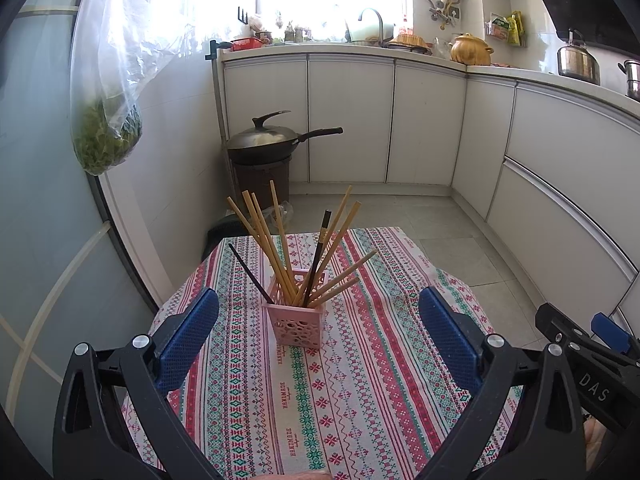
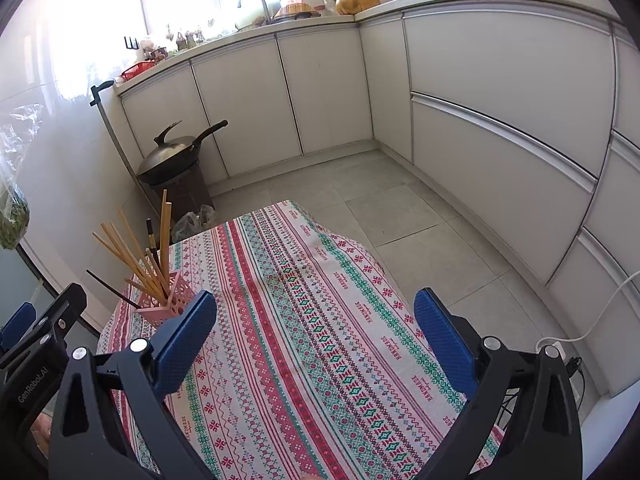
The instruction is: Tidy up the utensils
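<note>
Kitchen, patterned tablecloth (image 1: 360, 380) | I am facing pink holder (image 1: 298, 326) of upright, fanned chopsticks (image 1: 280, 256) dead ahead of left gripper (image 1: 316, 344), nearer | right gripper (image 2: 316, 344) off its right | both gaping wide, empty.

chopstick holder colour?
Pink, with a perforated lattice pattern: the chopstick holder shows best in the left wrist view.

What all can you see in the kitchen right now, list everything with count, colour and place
chopstick holder: one, pink, on the tablecloth, centre.
wooden chopsticks: about nine, tan, standing fanned out in the holder.
dark chopsticks: two, black, in the holder.
tablecloth: one, red-green-white pattern, covering the table.
wok with lid: one, dark, on a brown bin by the cabinets.
bag of greens: one, clear plastic, hanging left.
clay pot: one, golden, on the counter.
kettle: one, steel, counter right.
left gripper: open, empty.
right gripper: open, empty.
</note>
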